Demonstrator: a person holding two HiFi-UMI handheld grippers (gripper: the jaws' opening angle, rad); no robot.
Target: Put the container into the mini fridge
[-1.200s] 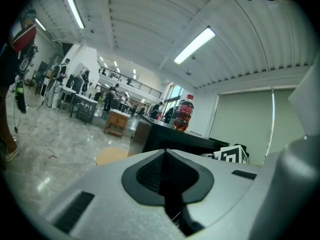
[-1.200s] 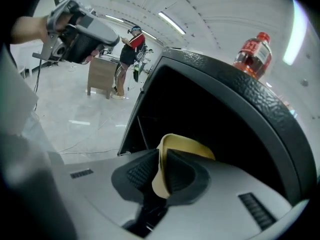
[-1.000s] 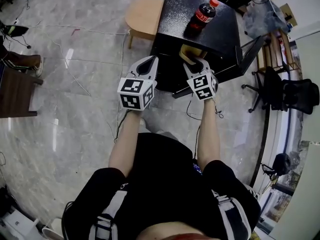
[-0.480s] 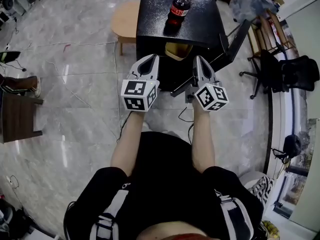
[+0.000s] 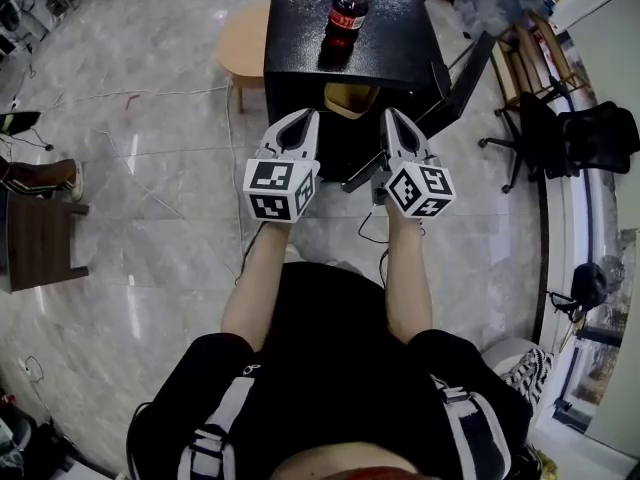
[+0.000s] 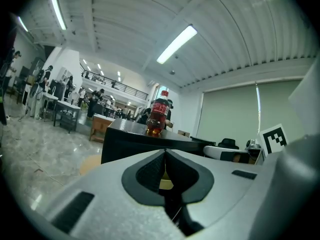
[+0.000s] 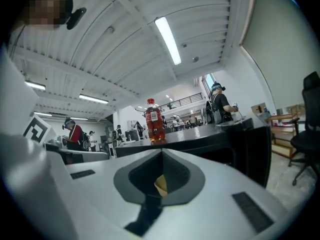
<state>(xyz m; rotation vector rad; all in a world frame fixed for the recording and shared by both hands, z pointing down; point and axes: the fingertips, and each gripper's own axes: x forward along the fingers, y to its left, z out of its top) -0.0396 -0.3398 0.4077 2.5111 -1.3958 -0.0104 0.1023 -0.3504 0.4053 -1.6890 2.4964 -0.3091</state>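
A black mini fridge (image 5: 390, 38) stands ahead on the floor with its door (image 5: 462, 73) swung open to the right. The yellow container (image 5: 350, 98) sits inside the fridge's opening. It shows as a yellow sliver behind the jaws in the left gripper view (image 6: 165, 184) and in the right gripper view (image 7: 161, 185). My left gripper (image 5: 303, 118) and right gripper (image 5: 390, 116) are held side by side just short of the opening. Both are shut with nothing between their jaws. A cola bottle (image 5: 347, 8) stands on top of the fridge.
A round wooden stool (image 5: 245, 43) is left of the fridge. Black office chairs (image 5: 580, 143) stand at the right. A dark table (image 5: 35, 243) and a person's shoe (image 5: 40, 173) are at the far left. Cables trail over the marble floor.
The right gripper, which was up against the yellow container at the fridge's mouth, has drawn back and stands shut and empty. The left gripper has barely moved.
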